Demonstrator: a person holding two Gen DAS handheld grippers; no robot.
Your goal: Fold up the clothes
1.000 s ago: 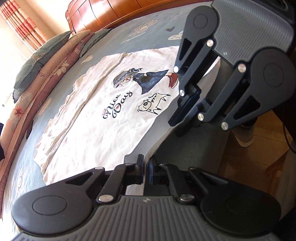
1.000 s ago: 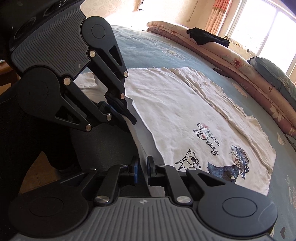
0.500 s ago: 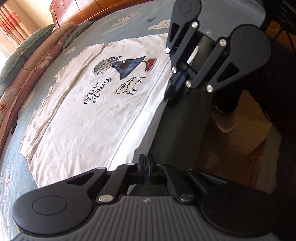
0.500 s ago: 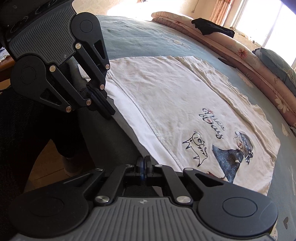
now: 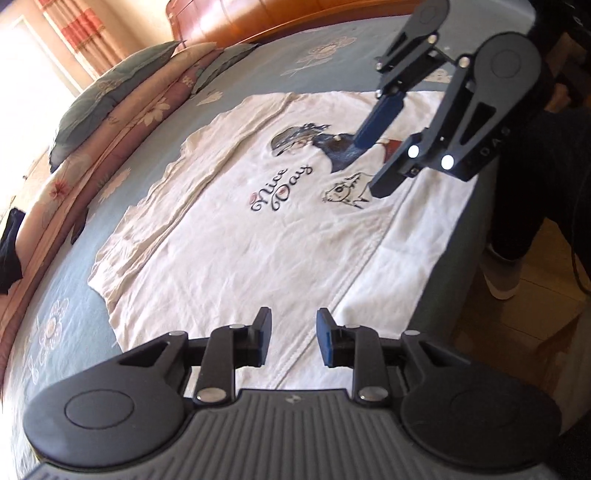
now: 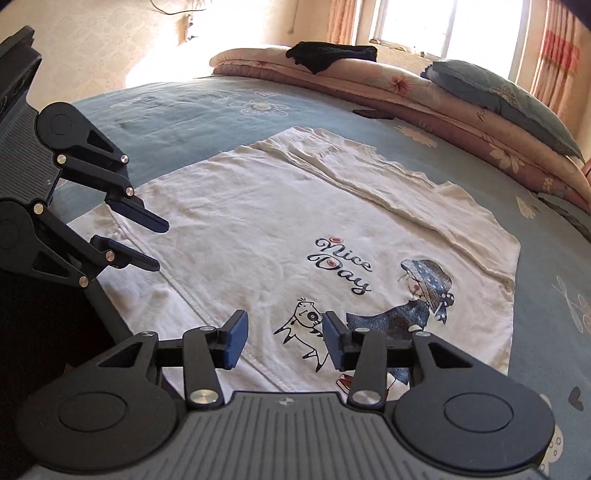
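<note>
Bedroom scene: a big bed (image 6: 184,110) with a blue-grey flowered cover, sun pouring in from a window with striped curtains (image 6: 561,48), wooden headboard (image 5: 295,18) at the far end in the left view.

The left gripper (image 5: 291,339) has its jaws apart, nothing between them, hovering over the near part of the white shirt (image 6: 277,229). The right gripper (image 6: 282,341) is the same deal, fingers spread and empty, sitting just above the cartoon cat and girl print. Each one shows up in the other's camera too, both clearly spread.

The shirt lies print-up near the bed edge closest to the person. The long side toward the bed edge looks turned in over the body, with its stitched seam running diagonally between the two grippers, and the far side has a rumpled strip lying along it that could be a folded-in sleeve. So my read is it's mid-fold, side panels in and both claws let go. Can't be sure though, since a loosely laid-out shirt could look like this as well. If the sides are in, whatever comes next needs both claws pinching one short end evenly so the layers don't slide apart.

Around it: a rolled floral quilt (image 6: 424,96) along the far bed edge, a blue pillow (image 6: 506,99) on it, plus a black garment (image 6: 328,55) draped on top. None of that crowds the shirt. The person's leg and shoe (image 5: 506,273) show on the floor by the bed.
</note>
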